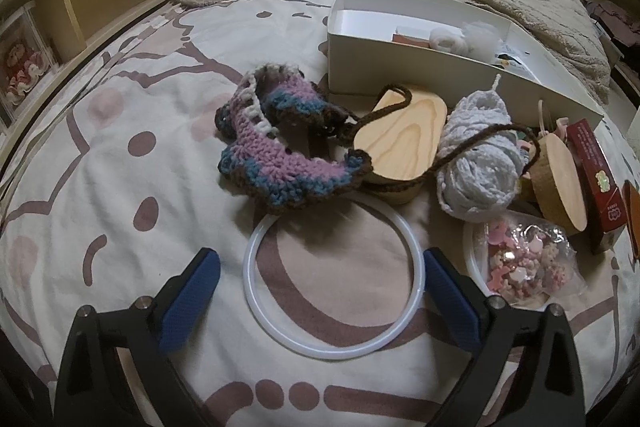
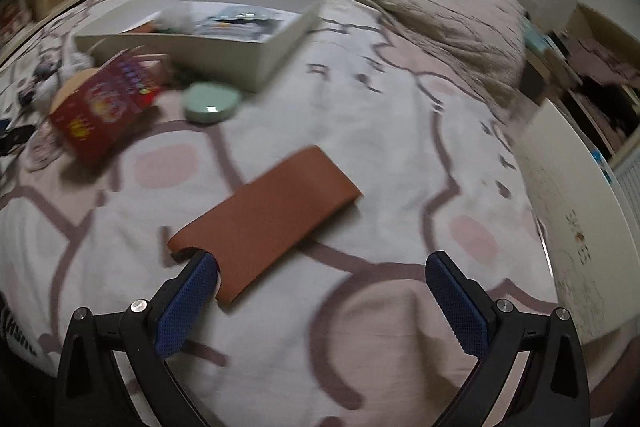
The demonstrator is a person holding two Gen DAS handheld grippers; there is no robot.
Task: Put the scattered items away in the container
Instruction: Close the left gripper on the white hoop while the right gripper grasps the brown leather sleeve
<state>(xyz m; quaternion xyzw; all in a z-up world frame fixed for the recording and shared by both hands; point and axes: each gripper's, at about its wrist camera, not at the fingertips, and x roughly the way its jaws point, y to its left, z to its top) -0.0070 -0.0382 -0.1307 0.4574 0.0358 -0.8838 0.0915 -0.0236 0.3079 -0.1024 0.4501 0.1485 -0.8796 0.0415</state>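
On the bed (image 1: 120,155), at 1 o'clock in the left view, we see the white container (image 1: 400,67); scattered items lie before it: crochet piece (image 1: 264,143), yarn ball (image 1: 476,163), white ring (image 1: 334,287). Our left gripper (image 1: 322,291) spans wide over the ring; the right gripper (image 2: 320,291), wide, touches a brown pouch (image 2: 264,219).

We carry two alike tools: the left black plastic two-finger gripper (image 1: 322,297) and the right black plastic two-finger gripper (image 2: 320,301). Each has angular triangular-cutout arms, silver round screws at the joints, and blue textured rubber pads (image 1: 192,301) lining its fingers.
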